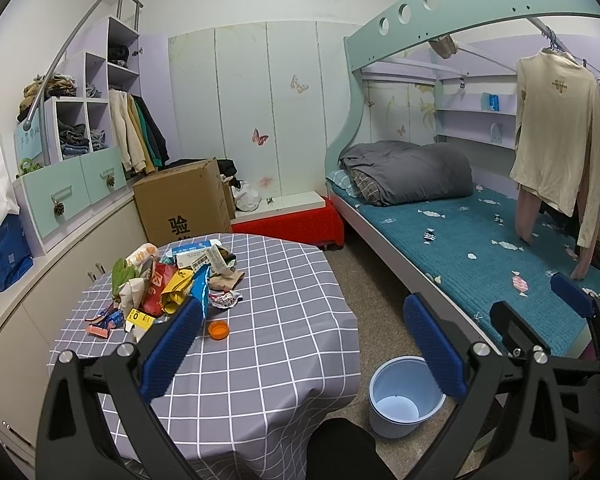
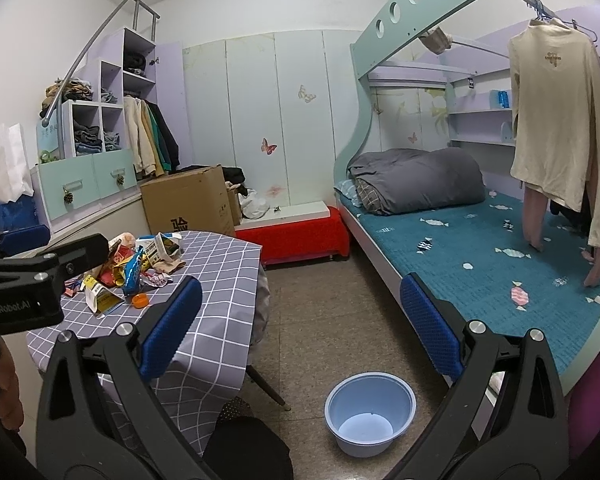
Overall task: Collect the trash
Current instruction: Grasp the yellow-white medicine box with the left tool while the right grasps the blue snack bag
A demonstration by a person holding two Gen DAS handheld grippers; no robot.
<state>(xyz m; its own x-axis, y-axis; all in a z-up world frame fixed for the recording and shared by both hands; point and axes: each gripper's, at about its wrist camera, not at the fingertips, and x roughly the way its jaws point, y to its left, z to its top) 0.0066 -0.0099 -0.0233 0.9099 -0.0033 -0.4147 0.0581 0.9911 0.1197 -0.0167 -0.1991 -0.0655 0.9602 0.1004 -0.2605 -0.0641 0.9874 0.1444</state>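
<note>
Ahead-left of left tongs (image 1: 304,344): trash pile (image 1: 168,280) on table (image 1: 284,280), heaped at far-left side. Crumpled wrappers, cartons, blue foil pouch (image 1: 201,290), orange cap (image 1: 218,329) loose at near edge. Both tongs spread, empty; right tongs (image 2: 300,316) over floor. Bucket (image 2: 370,418) on floor below right tongs, just beside table, likely drop point, empty.

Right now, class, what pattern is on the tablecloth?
Grey tablecloth with a white grid of squares, clearest in the left wrist view.

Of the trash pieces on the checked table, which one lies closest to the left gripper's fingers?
The small round orange plastic cap, lying alone on the grey checked tablecloth, apart from the wrapper pile farther back.
</note>
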